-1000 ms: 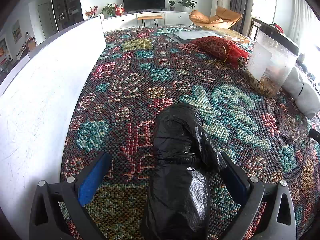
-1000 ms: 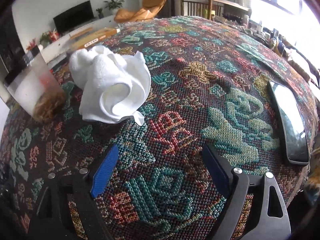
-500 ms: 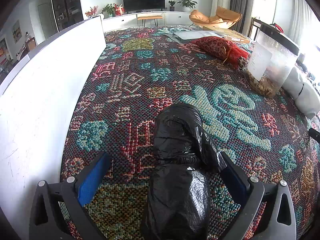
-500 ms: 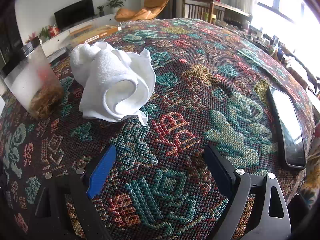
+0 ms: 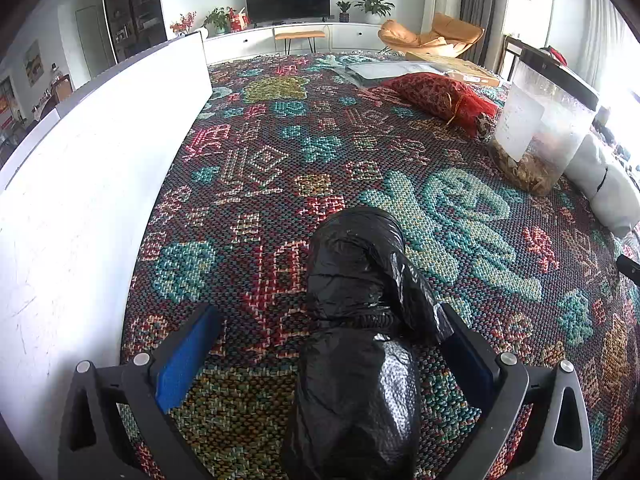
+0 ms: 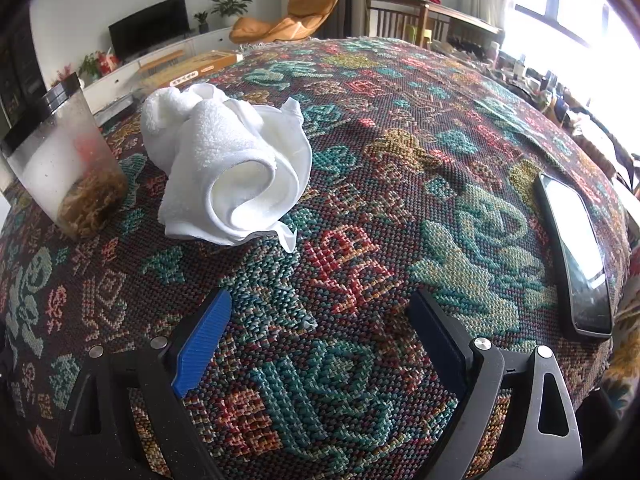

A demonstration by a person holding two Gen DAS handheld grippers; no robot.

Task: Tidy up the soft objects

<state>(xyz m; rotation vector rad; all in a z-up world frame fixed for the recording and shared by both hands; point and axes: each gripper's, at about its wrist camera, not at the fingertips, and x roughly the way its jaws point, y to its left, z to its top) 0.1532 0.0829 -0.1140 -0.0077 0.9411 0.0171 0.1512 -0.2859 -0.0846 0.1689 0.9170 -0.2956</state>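
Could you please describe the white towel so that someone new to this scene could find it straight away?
On the patterned woven cloth covering the table, look to the clear lidded container with brown bits at its bottom. The white towel lies crumpled just beside it, ahead and left of the open right gripper. It is the only plain white, fluffy, loosely rolled thing there, unlike the flat dark phone.

Black bag (image 5: 360, 320) cut off by bottom edge; container (image 6: 68, 160) contents blurred.
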